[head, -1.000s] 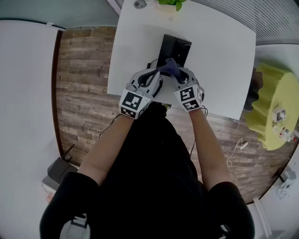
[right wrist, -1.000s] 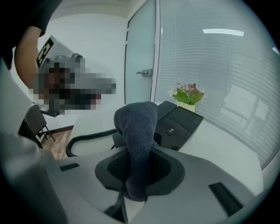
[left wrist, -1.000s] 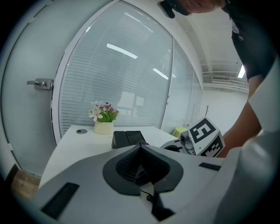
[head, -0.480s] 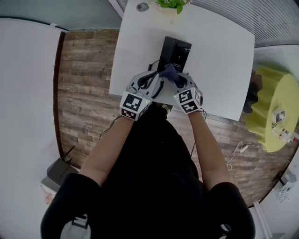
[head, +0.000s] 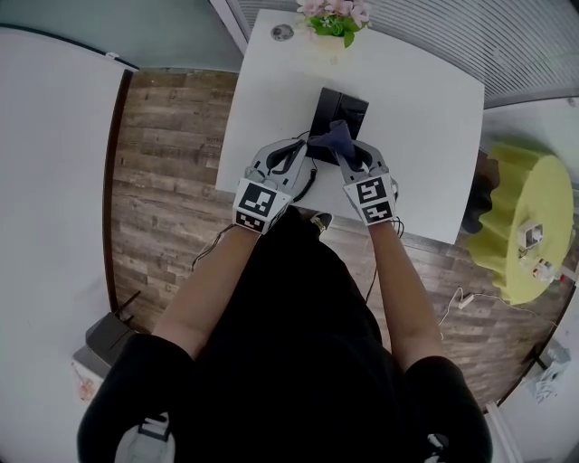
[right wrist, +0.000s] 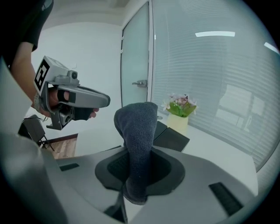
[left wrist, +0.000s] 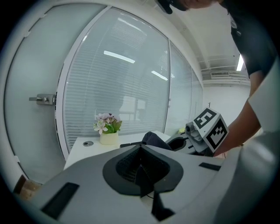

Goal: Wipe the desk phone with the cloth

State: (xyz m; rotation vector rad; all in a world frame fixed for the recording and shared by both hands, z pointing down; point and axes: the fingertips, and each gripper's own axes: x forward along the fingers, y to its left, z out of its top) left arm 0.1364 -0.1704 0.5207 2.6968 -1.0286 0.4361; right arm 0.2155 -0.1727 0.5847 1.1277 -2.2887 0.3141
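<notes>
Since a second ago, both grippers have stayed at the near end of the phone. The cloth has stayed in the right one, bunched a little higher. The head view has tilted, bringing the flowers fully into sight.

Right gripper: the jaws are clamped on the lower end of the dark blue cloth. The free end stands up past the jaw tips as a rounded fold. Gripping it low leaves a soft pad out front, which looks meant as the wiping face.

Left gripper: the jaws are together with nothing between them. It sits just beside the right gripper, off the phone's near left corner. This is probably a position for steadying the phone, but it touches nothing that can be seen.

The desk phone lies flat on the white table, black, with its long side running away from the person. From the head view, the cloth overlaps the phone's near end. Whether it rests on the casing or hovers above it cannot be told. The right gripper view suggests it is raised. By that reading, a wiping stroke is being set up rather than under way.

A dark cable loops on the table under the left gripper.

Count:
- Two grippers
- One cloth
- One phone
- One table
- One cable
- One pot of flowers at the table's far edge
- One small round disc set in the tabletop beside the pot
</notes>
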